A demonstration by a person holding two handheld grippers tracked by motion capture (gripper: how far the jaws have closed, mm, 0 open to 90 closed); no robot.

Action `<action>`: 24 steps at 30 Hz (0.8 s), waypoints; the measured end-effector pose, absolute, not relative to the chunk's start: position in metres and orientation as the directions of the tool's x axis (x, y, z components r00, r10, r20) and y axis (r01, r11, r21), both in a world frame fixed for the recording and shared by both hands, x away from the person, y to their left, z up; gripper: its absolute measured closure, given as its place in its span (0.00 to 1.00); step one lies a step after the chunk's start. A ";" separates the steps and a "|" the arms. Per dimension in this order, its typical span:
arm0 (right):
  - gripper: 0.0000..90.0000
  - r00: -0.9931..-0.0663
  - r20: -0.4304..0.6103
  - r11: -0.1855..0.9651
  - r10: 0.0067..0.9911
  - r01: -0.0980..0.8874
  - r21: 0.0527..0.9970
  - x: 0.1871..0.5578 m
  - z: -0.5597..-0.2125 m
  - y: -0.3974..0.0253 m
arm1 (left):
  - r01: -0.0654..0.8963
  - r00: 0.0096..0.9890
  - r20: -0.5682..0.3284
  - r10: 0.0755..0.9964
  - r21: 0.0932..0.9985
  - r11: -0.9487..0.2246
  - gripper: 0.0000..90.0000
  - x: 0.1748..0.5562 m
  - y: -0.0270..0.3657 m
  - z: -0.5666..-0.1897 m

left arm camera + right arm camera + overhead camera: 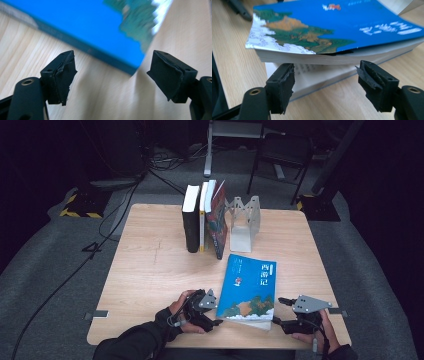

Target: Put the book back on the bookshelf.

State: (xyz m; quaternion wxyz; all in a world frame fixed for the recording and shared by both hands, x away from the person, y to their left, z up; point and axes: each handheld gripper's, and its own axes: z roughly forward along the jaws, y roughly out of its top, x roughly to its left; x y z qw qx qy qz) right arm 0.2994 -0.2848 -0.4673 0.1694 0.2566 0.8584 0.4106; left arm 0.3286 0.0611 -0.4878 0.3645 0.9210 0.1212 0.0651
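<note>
Flat, blue book (248, 288), long axis away from the person, between gaping left gripper (214, 316) and right gripper (283, 314).

The blue paperback (248, 287) lies flat at the near middle of the surface (150, 270), between the left tool (216, 315) and the right tool (278, 312), each just beside an edge of it. Bare wood spreads wide to the left. Farther back, upright books (202, 217) and a metal bookend (243, 220) block the centre, with open lanes on both flanks.
</note>
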 end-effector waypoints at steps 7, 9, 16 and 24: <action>0.32 -0.799 -0.093 0.505 0.594 0.280 0.816 0.302 -0.457 -0.279 | 0.129 0.970 0.054 0.237 0.712 -0.690 0.25 0.316 0.037 -0.475; 0.32 -0.793 -0.102 0.496 0.601 0.270 0.825 0.303 -0.453 -0.277 | 0.116 0.972 0.063 0.227 0.709 -0.695 0.25 0.313 0.026 -0.474; 0.32 -0.786 -0.120 0.489 0.606 0.249 0.836 0.308 -0.444 -0.268 | 0.131 0.965 0.069 0.253 0.711 -0.691 0.26 0.312 -0.005 -0.473; 0.31 -0.792 -0.127 0.489 0.597 0.234 0.840 0.317 -0.439 -0.261 | 0.186 0.941 0.062 0.333 0.727 -0.661 0.31 0.318 -0.023 -0.473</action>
